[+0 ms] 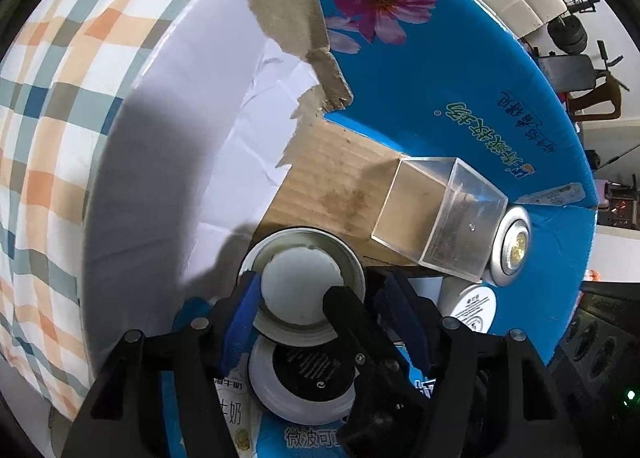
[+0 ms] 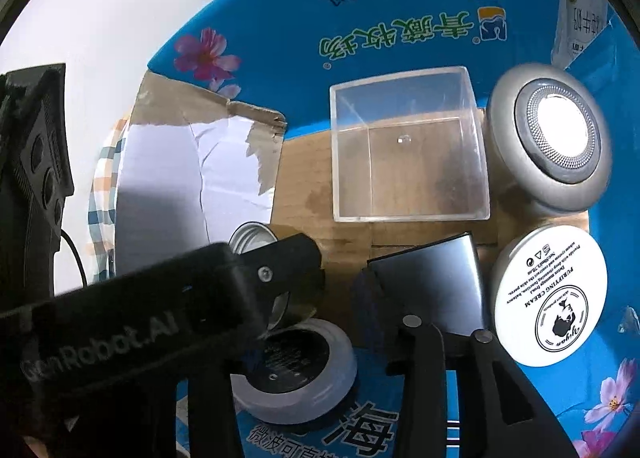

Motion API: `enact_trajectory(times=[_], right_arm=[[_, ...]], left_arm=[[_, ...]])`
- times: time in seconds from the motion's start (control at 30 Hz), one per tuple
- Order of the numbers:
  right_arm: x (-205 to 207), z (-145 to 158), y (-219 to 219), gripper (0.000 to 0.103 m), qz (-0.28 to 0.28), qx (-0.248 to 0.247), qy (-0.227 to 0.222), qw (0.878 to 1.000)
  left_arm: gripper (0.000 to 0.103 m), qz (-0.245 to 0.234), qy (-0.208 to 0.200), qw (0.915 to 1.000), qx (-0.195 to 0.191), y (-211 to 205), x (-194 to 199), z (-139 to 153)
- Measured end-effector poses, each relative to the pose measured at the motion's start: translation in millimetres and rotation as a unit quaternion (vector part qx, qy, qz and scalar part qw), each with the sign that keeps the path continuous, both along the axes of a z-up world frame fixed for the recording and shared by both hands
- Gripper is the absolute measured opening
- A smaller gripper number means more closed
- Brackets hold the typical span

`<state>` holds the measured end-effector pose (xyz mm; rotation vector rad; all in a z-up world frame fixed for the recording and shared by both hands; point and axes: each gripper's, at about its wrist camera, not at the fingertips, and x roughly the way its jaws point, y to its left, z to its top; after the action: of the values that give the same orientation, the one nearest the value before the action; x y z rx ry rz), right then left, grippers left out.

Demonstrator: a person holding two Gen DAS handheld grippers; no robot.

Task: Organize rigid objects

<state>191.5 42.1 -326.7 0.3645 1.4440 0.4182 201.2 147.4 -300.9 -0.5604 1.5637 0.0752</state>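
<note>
Both grippers reach into a blue cardboard box (image 1: 440, 70) with a brown floor. My left gripper (image 1: 320, 298) has its blue pads on either side of a round metal tin (image 1: 300, 282) with a white inside. Below it lies a grey disc with a black centre (image 1: 304, 378). In the right wrist view my right gripper (image 2: 344, 278) holds a flat dark rectangular plate (image 2: 432, 286) against its right finger; the left gripper's body (image 2: 160, 306) covers its left finger. The tin (image 2: 252, 236) and the disc (image 2: 296, 370) show there too.
A clear plastic cube box (image 2: 408, 146) lies on the box floor, a silver puck light (image 2: 552, 138) to its right. A white cream jar (image 2: 548, 298) lies below the light. A white box flap (image 1: 168, 162) and a checked cloth (image 1: 52, 98) are at left.
</note>
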Motion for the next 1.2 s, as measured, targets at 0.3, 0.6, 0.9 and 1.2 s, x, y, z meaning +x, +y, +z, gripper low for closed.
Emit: enact_trajectory(times=[0.3, 0.6, 0.9, 1.2], right_arm=[[15, -3, -15, 0.027, -0.001, 0.059, 0.038, 0.998], [22, -27, -30, 0.069, -0.054, 0.144, 0.099, 0.983], [10, -3, -6, 0.031, -0.032, 0.068, -0.006, 0.997], [6, -4, -1, 0.031, -0.005, 0.056, -0.027, 0.998]], left_arm=[[0.078, 0.051, 0.021, 0.9913, -0.119, 16, 5, -18], [0.082, 0.077, -0.009, 0.9831, -0.166, 26, 9, 2], [0.081, 0.068, -0.026, 0.99, -0.12, 23, 7, 17], [0.079, 0.119, -0.01, 0.9759, -0.182, 39, -4, 6]])
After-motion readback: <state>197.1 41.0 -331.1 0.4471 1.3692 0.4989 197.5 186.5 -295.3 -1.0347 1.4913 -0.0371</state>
